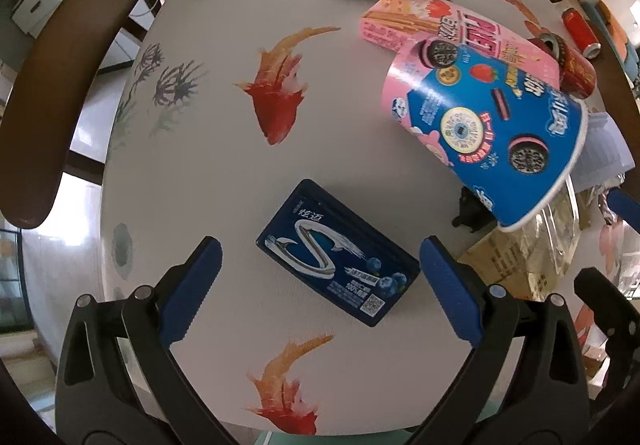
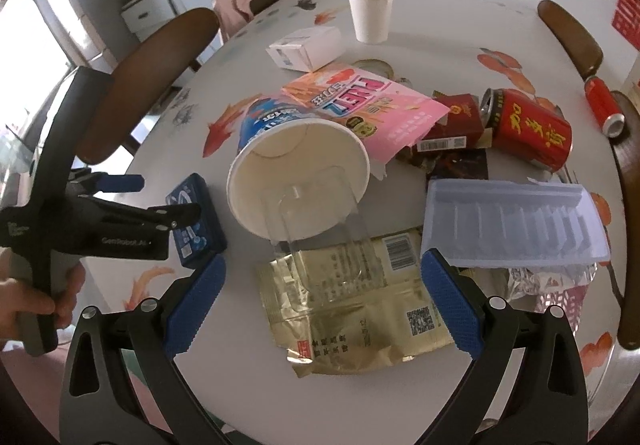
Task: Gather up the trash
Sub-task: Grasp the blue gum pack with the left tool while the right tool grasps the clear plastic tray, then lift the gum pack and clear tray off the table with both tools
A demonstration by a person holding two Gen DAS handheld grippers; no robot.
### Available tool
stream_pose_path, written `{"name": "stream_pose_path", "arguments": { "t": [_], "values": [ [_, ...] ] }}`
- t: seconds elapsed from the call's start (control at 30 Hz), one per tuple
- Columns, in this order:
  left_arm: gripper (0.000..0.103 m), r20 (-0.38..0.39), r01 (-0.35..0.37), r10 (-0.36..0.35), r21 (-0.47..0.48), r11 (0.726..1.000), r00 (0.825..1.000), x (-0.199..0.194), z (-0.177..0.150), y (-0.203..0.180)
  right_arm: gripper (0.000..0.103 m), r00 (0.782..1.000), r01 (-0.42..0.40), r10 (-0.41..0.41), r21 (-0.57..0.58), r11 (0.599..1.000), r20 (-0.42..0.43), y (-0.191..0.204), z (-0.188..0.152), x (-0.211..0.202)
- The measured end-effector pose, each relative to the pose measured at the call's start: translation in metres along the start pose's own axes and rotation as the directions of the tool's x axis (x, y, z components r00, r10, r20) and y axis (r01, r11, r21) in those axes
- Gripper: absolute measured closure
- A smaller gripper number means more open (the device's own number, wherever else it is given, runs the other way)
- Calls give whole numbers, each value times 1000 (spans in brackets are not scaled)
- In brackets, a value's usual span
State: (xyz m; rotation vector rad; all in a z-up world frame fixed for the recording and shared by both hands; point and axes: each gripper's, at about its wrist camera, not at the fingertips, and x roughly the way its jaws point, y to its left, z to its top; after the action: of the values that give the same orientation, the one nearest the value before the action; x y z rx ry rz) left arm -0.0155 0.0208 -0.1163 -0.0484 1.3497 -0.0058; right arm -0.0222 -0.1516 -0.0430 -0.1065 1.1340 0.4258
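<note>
A dark blue gum box (image 1: 338,253) lies flat on the white fish-patterned table (image 1: 224,149); my left gripper (image 1: 320,277) is open just above it, one finger on each side. The box also shows in the right wrist view (image 2: 196,221) beside the left gripper (image 2: 160,205). My right gripper (image 2: 322,299) is open and empty over a gold foil packet (image 2: 352,309) with a clear plastic tray (image 2: 316,213) on it. A blue-and-pink paper cup (image 2: 298,181) lies tipped on its side; it also shows in the left wrist view (image 1: 492,125).
A pink snack box (image 2: 368,105), white carton (image 2: 306,47), white paper cup (image 2: 370,13), red can (image 2: 528,129), dark red packet (image 2: 452,123), second can (image 2: 604,107) and translucent plastic lid (image 2: 512,221) crowd the table. Brown chairs (image 1: 68,65) ring its edge.
</note>
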Motion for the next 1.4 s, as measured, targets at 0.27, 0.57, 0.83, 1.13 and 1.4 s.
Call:
{"name": "stream_pose_path", "arguments": {
  "t": [0.27, 0.57, 0.83, 1.13, 1.4],
  "values": [
    [7, -31, -38, 37, -57, 998, 999, 16, 4, 3, 7, 999, -17, 15, -42, 999, -36, -2, 1, 14],
    [7, -72, -116, 109, -96, 989, 991, 33, 8, 0, 8, 998, -28, 21, -121, 992, -64, -4, 3, 28],
    [26, -82, -96, 88, -107, 990, 993, 42, 8, -1, 40, 990, -68, 49, -142, 988, -135, -9, 4, 50],
    [47, -63, 12, -22, -152, 988, 998, 40, 7, 19, 41, 986, -122, 111, -88, 989, -126, -19, 0, 36],
    [48, -21, 37, -40, -136, 990, 999, 17, 5, 34, 42, 989, -132, 129, -36, 991, -77, -30, -7, 1]
  ]
}}
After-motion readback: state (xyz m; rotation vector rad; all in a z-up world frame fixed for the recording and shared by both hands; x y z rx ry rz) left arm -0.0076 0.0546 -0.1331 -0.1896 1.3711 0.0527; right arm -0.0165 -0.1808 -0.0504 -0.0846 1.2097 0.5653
